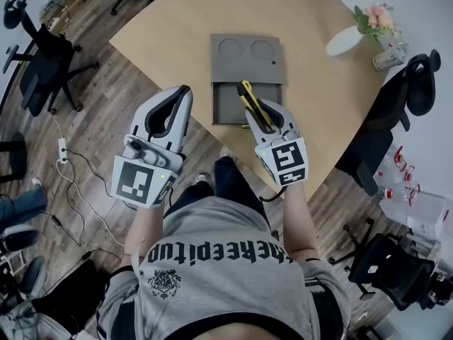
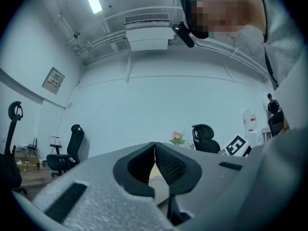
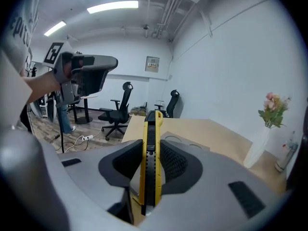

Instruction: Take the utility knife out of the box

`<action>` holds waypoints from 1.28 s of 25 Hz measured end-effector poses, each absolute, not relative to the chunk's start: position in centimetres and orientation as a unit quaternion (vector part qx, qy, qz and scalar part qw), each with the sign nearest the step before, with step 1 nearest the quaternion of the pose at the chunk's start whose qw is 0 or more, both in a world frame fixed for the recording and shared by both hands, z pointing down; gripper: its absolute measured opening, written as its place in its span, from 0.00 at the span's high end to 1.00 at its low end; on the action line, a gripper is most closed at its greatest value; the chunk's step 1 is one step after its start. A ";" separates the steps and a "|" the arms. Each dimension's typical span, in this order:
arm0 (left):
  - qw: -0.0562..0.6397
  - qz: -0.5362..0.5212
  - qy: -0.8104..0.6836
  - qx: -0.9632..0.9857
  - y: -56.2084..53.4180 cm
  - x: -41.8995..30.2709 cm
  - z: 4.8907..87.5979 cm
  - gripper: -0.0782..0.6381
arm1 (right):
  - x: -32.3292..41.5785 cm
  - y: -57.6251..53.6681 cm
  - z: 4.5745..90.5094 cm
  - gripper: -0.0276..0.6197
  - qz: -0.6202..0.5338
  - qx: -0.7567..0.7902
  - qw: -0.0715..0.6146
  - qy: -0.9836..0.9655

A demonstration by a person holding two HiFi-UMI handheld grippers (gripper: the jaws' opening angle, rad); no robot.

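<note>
A yellow and black utility knife (image 1: 249,96) is clamped between the pads of my right gripper (image 1: 267,115), which is shut on it. The knife is held in the air above the open drawer (image 1: 230,106) of a flat grey box (image 1: 246,57) on the wooden table. In the right gripper view the knife (image 3: 150,148) stands on edge between the jaws, its tip sticking out past them. My left gripper (image 1: 182,91) hovers to the left of the box, off the table's edge. It is shut and empty, and its fingertips (image 2: 155,150) meet in the left gripper view.
The round wooden table (image 1: 163,34) has a white vase of pink flowers (image 1: 371,20) at its far right. Black office chairs (image 1: 42,55) stand on the wood floor around it. A power strip and cables (image 1: 62,151) lie at the left. The person's torso fills the bottom.
</note>
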State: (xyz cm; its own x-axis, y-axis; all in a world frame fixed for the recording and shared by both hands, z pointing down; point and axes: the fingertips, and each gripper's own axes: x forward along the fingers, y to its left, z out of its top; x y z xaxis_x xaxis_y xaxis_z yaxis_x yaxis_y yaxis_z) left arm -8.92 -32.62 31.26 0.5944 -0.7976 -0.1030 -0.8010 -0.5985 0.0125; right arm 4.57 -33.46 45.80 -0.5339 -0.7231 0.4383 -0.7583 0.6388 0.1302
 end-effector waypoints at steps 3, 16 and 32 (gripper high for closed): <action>0.025 0.054 0.436 -0.898 -32.0 -8.6 31.0 0.87 | 4.9 -32.7 44.1 0.78 0.040 0.444 0.200 -0.872; 0.034 0.066 0.392 -0.917 -28.7 -7.9 30.2 0.87 | 5.4 -28.6 37.6 0.78 0.030 0.506 0.096 -0.857; 0.042 0.078 0.347 -0.934 -24.8 -7.6 29.7 0.87 | 5.0 -23.1 34.1 0.78 0.016 0.556 0.034 -0.830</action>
State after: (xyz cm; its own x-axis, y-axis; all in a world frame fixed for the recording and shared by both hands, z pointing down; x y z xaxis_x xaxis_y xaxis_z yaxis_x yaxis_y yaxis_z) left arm -7.65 -24.83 29.74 0.7469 -0.6416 -0.1745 -0.6545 -0.7557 -0.0235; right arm 5.03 -23.13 34.11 -0.3794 -0.9222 0.0743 -0.9244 0.3812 0.0112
